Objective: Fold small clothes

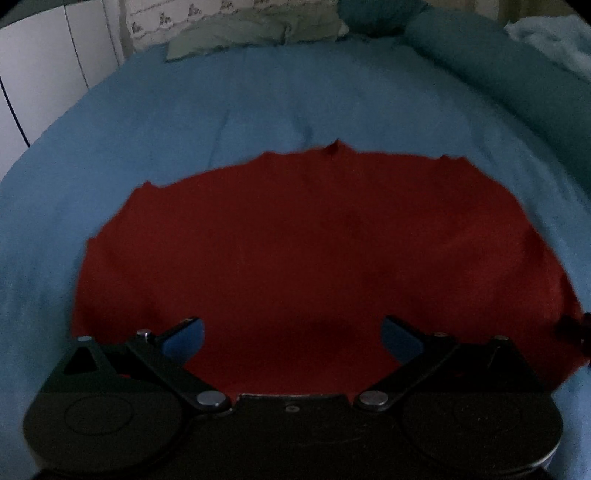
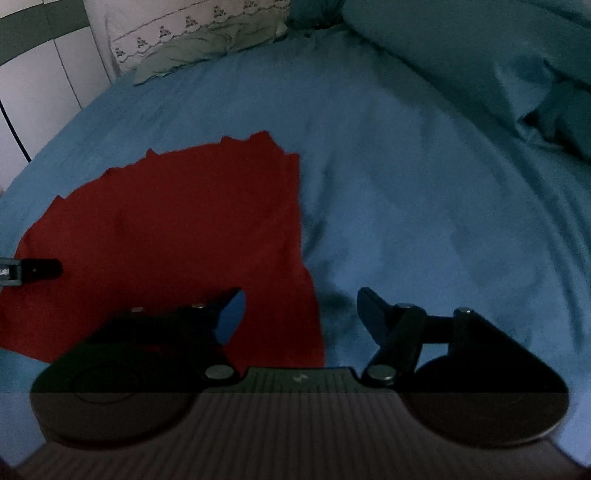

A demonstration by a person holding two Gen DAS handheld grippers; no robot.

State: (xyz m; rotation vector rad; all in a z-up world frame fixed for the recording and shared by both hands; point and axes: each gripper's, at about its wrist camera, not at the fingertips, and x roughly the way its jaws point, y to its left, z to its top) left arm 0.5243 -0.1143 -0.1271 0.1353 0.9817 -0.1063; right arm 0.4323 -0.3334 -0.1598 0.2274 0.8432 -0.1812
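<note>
A red garment (image 1: pixel 295 251) lies spread flat on a blue bedsheet (image 1: pixel 258 103). My left gripper (image 1: pixel 293 339) is open and empty, hovering over the garment's near edge. In the right wrist view the red garment (image 2: pixel 177 229) lies to the left on the bedsheet (image 2: pixel 424 192). My right gripper (image 2: pixel 301 317) is open and empty, straddling the garment's right near edge: the left finger over red cloth, the right finger over the sheet. The tip of the left gripper (image 2: pixel 33 271) shows at the far left edge. A dark bit of the right gripper (image 1: pixel 574 328) shows at the left view's right edge.
A pale green cloth (image 1: pixel 251 37) lies at the bed's far end, by a white embroidered fabric (image 2: pixel 177 26). Rumpled teal bedding (image 1: pixel 491 62) is heaped at the far right. A white cabinet (image 1: pixel 44 62) stands to the left of the bed.
</note>
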